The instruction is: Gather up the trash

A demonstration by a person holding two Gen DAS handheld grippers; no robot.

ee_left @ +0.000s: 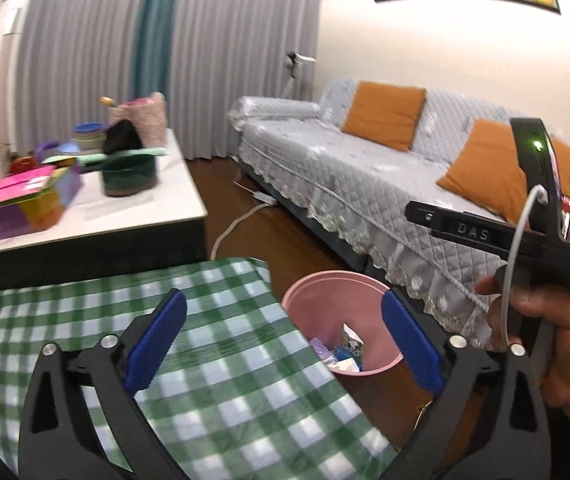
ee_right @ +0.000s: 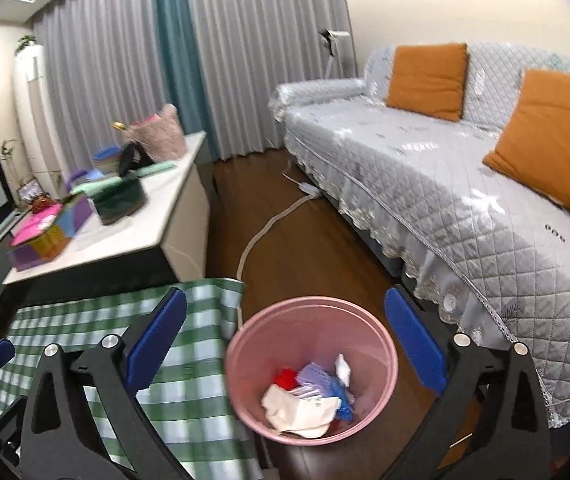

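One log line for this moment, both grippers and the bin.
left hand-held gripper: open, empty | right hand-held gripper: open, empty | pink bin: holds trash, on floor beside checkered table

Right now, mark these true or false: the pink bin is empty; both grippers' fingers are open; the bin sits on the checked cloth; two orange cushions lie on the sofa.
1. The pink bin is empty: false, crumpled trash lies inside.
2. The left gripper and right gripper are open, holding nothing: true.
3. The bin sits on the checked cloth: false, it stands on the wooden floor beside it.
4. Two orange cushions lie on the sofa: true.
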